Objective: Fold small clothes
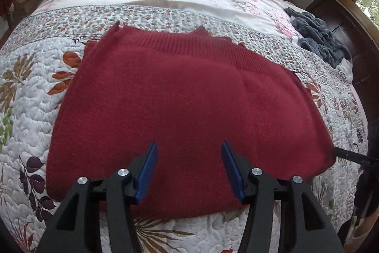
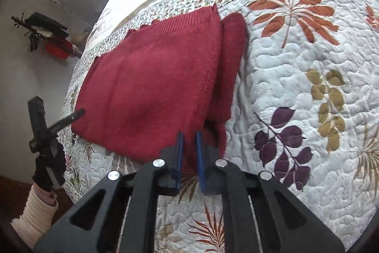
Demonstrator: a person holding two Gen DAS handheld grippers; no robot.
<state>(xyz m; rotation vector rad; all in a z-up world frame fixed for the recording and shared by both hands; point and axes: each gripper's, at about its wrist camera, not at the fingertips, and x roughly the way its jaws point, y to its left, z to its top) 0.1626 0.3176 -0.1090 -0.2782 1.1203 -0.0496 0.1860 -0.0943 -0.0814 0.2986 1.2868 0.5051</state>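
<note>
Blue-padded jaws of the right gripper (image 2: 189, 153) are nearly together, pinching the near corner of the red sweater (image 2: 154, 77). On the other side, the left gripper (image 1: 189, 170) hangs with its jaws wide apart above the sweater's near edge, holding nothing. Folded into a rectangle, the sweater lies flat on the floral quilt (image 2: 296, 91), ribbed hem farthest away. Grey cloth (image 1: 317, 37) sits well apart by the bed's edge

Your right gripper (image 2: 189, 153) has its blue pads (image 2: 179, 158) nearly together, pinching the near corner of the red knit sweater (image 2: 151, 77), which lies folded on the floral quilt (image 2: 296, 87) straight ahead. Far to its left, your left gripper (image 2: 75, 114) touches the sweater's other edge, held in a black glove (image 2: 48, 165).
</note>
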